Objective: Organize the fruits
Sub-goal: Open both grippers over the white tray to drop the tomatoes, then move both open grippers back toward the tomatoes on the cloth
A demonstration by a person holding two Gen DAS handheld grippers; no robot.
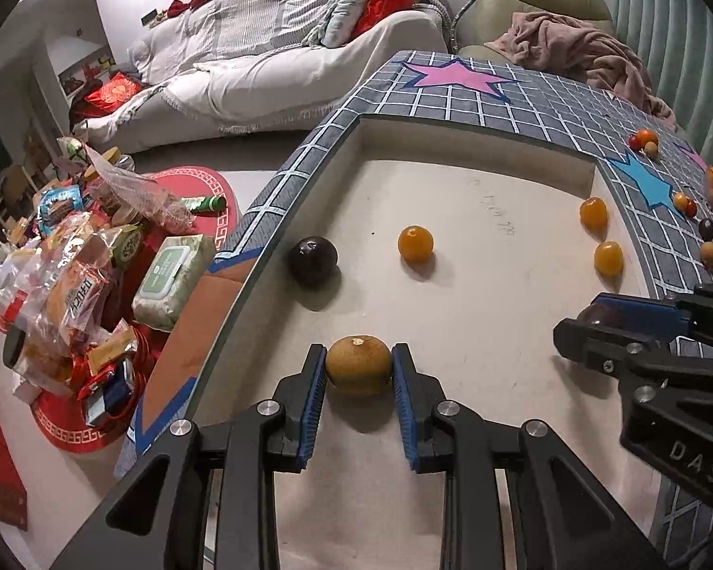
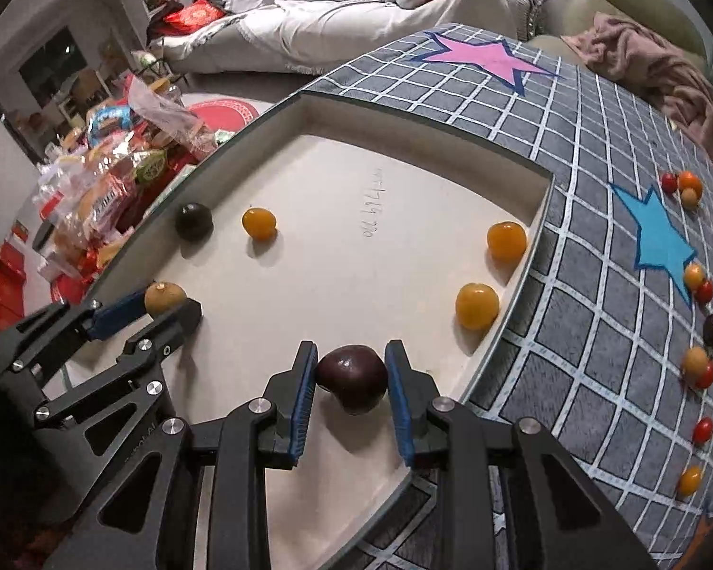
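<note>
Left claw [image 1: 359, 365] around brown fruit [image 1: 359, 365], mid-tray [image 1: 499, 218].

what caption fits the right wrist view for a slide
Right gripper jaws closed on a dark plum over the beige tray.

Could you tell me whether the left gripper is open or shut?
Shut on the brown fruit: both pads of the left gripper touch its sides.

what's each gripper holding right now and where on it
Left gripper pinches the brown round fruit across its sides. Right gripper pinches the dark red fruit across its sides, over the tray.
</note>
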